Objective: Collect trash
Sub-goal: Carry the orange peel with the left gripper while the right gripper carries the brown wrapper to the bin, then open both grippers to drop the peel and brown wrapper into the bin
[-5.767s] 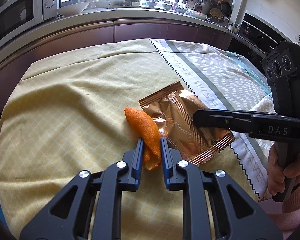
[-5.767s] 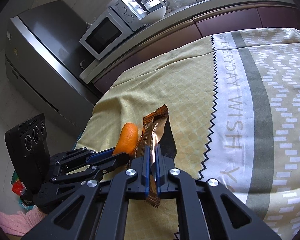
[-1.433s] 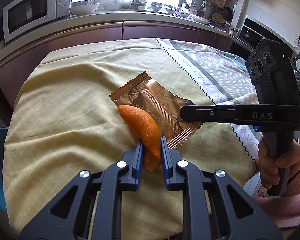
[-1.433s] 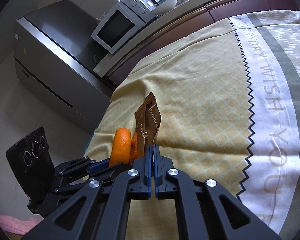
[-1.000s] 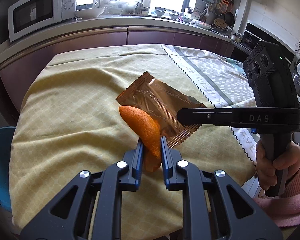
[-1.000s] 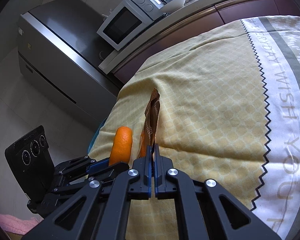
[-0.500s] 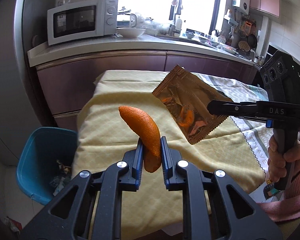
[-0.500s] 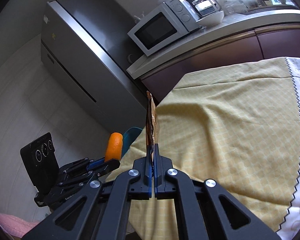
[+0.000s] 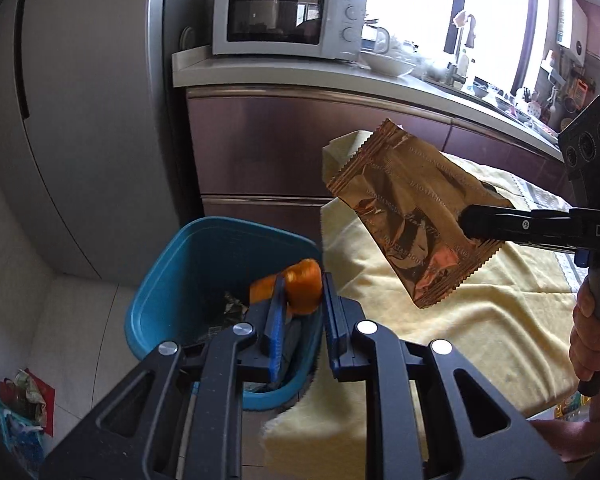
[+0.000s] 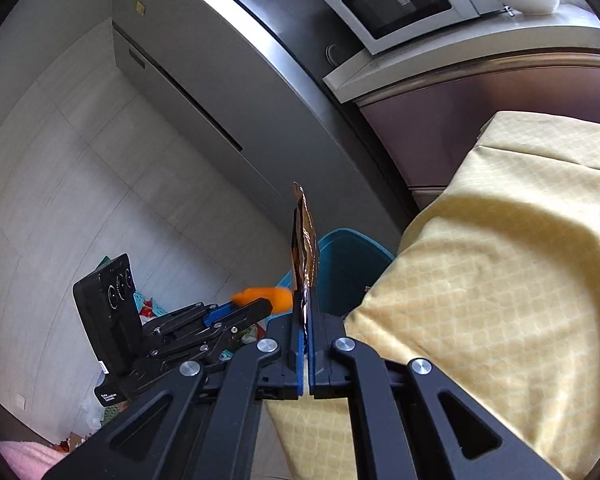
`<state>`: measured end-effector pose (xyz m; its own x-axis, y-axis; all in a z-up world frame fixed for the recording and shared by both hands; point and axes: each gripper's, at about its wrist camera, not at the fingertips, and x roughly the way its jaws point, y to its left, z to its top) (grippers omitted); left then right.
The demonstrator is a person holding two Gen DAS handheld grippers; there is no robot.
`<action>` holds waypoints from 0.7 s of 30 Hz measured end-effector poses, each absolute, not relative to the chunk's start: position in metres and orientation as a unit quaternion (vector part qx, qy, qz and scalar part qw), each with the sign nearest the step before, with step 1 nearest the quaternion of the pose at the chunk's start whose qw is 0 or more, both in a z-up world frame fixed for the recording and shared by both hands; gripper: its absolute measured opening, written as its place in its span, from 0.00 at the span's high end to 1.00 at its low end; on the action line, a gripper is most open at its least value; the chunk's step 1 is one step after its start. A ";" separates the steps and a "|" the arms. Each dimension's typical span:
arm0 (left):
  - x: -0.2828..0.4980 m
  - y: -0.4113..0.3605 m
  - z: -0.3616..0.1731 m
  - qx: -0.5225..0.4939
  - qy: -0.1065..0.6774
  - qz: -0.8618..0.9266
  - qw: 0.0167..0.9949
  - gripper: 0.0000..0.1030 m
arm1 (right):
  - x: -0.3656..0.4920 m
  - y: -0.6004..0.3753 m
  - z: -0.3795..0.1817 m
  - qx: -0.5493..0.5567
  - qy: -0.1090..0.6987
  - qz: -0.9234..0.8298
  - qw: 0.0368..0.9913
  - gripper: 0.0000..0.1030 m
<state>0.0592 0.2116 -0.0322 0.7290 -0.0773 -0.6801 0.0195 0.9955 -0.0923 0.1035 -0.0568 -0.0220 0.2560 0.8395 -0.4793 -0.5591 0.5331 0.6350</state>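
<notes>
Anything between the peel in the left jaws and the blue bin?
Nothing visible. The left gripper holds the peel in line with the open bin, with only loose trash inside it. The wrapper in the right gripper hangs off to the side over the tablecloth.

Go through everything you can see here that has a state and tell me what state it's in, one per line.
Left gripper: shut on the orange peel, above the bin.
Right gripper: shut on the wrapper.
Wrapper: crumpled, held in the air.
Blue bin: open-topped, some trash inside.
Microwave: door closed.
Tablecloth: draped over the table edge.
</notes>
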 end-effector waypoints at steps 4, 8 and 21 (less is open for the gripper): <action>0.070 0.231 -0.048 -0.053 0.383 -0.018 0.922 0.83 | 0.116 -0.026 -0.026 0.155 0.427 0.457 0.765 0.99; 0.081 0.239 -0.062 -0.060 0.394 -0.008 0.917 0.82 | 0.129 0.000 -0.036 0.141 0.448 0.454 0.757 0.99; 0.100 0.255 -0.087 -0.096 0.407 0.009 0.908 0.81 | 0.149 0.042 -0.076 0.130 0.503 0.421 0.744 0.89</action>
